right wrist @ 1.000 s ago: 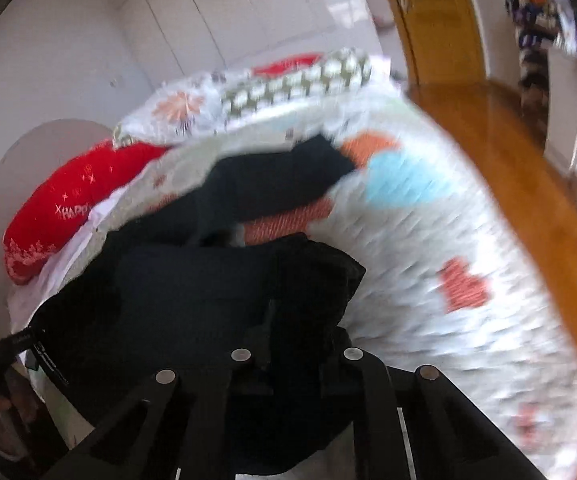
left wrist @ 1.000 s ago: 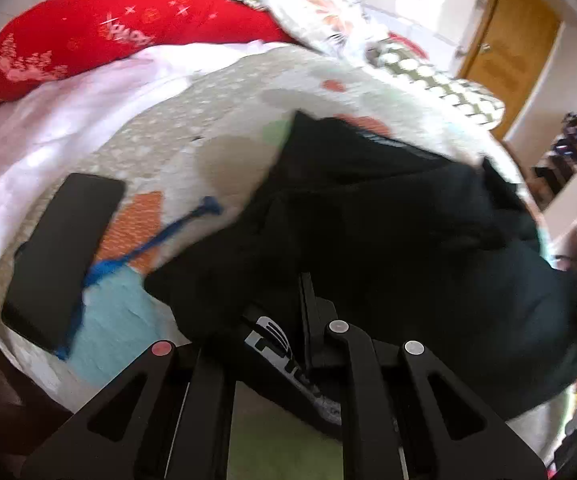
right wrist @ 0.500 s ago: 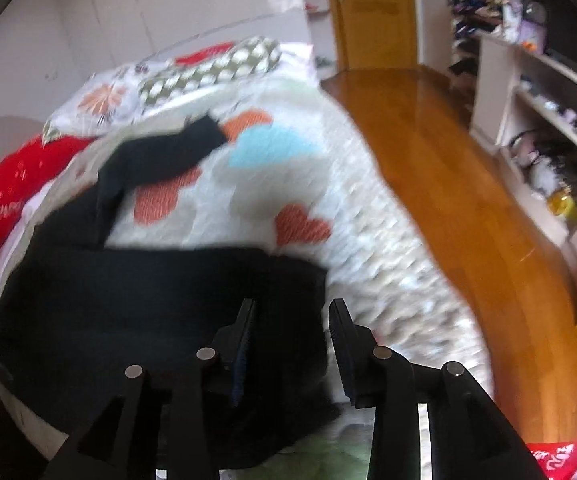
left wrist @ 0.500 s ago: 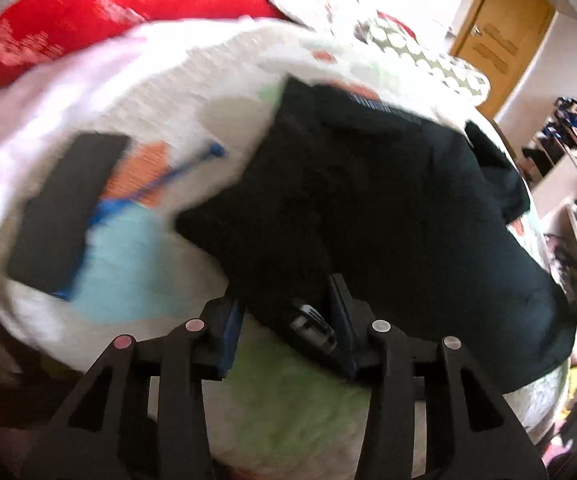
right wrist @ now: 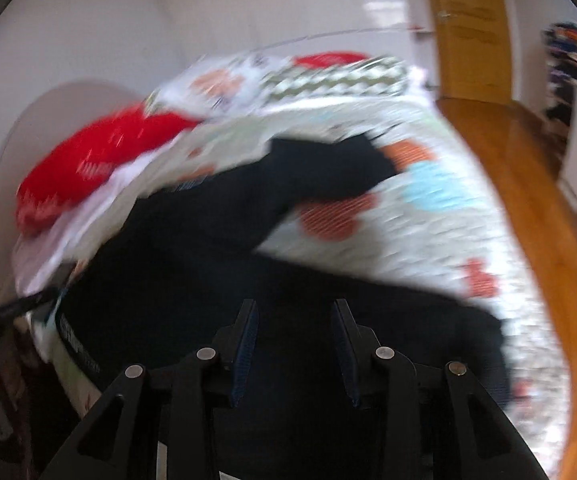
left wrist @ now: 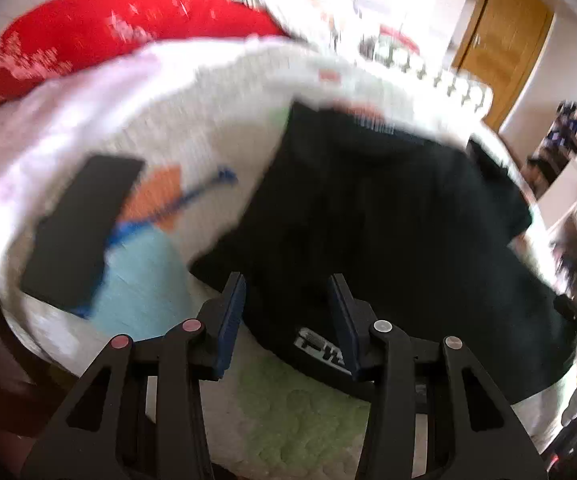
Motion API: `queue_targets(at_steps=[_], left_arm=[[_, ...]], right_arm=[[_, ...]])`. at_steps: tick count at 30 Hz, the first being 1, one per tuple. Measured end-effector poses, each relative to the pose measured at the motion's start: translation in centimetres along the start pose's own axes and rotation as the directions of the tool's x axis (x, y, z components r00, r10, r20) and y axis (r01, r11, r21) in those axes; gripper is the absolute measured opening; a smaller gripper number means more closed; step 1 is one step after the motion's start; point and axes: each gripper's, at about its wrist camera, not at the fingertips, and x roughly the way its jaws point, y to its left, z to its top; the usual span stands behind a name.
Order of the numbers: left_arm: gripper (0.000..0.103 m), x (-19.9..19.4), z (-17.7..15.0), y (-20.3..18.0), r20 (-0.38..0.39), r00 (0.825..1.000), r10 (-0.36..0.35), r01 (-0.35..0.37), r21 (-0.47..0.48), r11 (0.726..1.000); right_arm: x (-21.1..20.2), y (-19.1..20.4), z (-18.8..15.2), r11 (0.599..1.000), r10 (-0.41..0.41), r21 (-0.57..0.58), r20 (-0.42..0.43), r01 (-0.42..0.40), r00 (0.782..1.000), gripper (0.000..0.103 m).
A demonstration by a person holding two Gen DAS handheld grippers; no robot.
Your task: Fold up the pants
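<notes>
Both grippers have let go of the black pants [left wrist: 388,216] since a second ago, and their fingers now stand apart over the cloth.

Left gripper [left wrist: 286,312] sits low in its frame, jaws wide, above the near edge of the pants where a white logo shows. Right gripper [right wrist: 293,344] is likewise spread over dark fabric. Pants lie across the patterned quilt [right wrist: 440,232], one leg reaching toward centre right. At left of the left view lie a flat black slab [left wrist: 80,228] and a blue cord [left wrist: 184,204]; a red pillow [left wrist: 128,36] fills the upper left.
</notes>
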Motion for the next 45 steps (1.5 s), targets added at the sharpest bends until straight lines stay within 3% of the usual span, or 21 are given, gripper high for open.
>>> queue_targets(at_steps=[3,5,7,11,13,15,17,22,26,33,37,39,42,45], left_arm=[[0.044,1.8,-0.8,-0.4,-0.021,0.999,0.025,-0.024,0.039,0.999],[0.044,1.4,-0.7,-0.6,-0.017,1.0,0.025,-0.024,0.063,0.998],[0.044,0.8,0.2,-0.4,-0.027,1.0,0.015,-0.013,0.07,0.997],[0.046,-0.7,3.0,-0.1,0.054,0.999,0.003,-0.007,0.068,0.998],[0.071,-0.7,5.1,-0.1,0.066,0.998,-0.018,0.013,0.069,0.998],[0.078,-0.3,7.2,-0.2,0.075,0.996,-0.045,0.039,0.073,0.997],[0.078,0.6,9.1,-0.4,0.076,0.996,-0.047,0.04,0.082,0.996],[0.078,6.0,14.6,-1.3,-0.016,0.994,-0.112,0.113,0.136,0.984],[0.078,10.6,17.9,-2.0,-0.092,0.991,-0.093,0.11,0.207,0.972],[0.078,14.5,20.9,-1.7,-0.136,0.984,-0.113,0.143,0.24,0.96],[0.078,16.9,21.4,-3.3,-0.166,0.982,-0.09,0.141,0.327,0.934],[0.078,18.4,21.0,-4.6,-0.184,0.981,-0.057,0.128,0.401,0.907],[0.082,19.0,20.8,-6.0,-0.153,0.987,-0.041,0.109,0.469,0.876],[0.082,19.5,21.1,-6.9,-0.156,0.987,-0.036,0.112,0.509,0.853]], right_arm=[[3.9,1.1,-1.3,1.0,0.007,-0.026,-0.11,-0.01,0.994,0.037],[4.2,1.8,-1.4,0.998,-0.016,-0.07,-0.103,0.009,0.995,0.037],[3.4,1.5,0.2,0.999,0.024,-0.044,-0.089,-0.028,0.996,0.036],[2.0,0.5,4.2,0.999,-0.003,-0.032,0.002,0.004,1.0,0.037],[2.3,-0.8,7.4,0.998,-0.05,-0.022,0.048,0.052,0.998,0.038],[3.2,-2.3,10.1,0.995,-0.097,0.001,0.056,0.098,0.994,0.038],[4.2,-3.6,12.5,0.992,-0.123,0.008,0.056,0.122,0.991,0.039],[8.9,-4.2,18.0,0.993,-0.096,-0.067,0.001,0.096,0.995,0.041],[11.6,-4.4,19.8,0.995,-0.041,-0.088,-0.039,0.038,0.998,0.044],[15.4,-7.6,20.9,0.969,-0.209,-0.149,-0.08,0.195,0.975,0.047],[16.6,-10.1,21.3,0.965,-0.24,-0.137,-0.105,0.225,0.965,0.047],[17.3,-10.9,21.3,0.967,-0.226,-0.145,-0.123,0.207,0.966,0.05],[18.5,-11.6,21.1,0.967,-0.226,-0.157,-0.155,0.202,0.962,0.057],[18.5,-11.9,20.7,0.972,-0.205,-0.148,-0.139,0.184,0.969,0.058]])
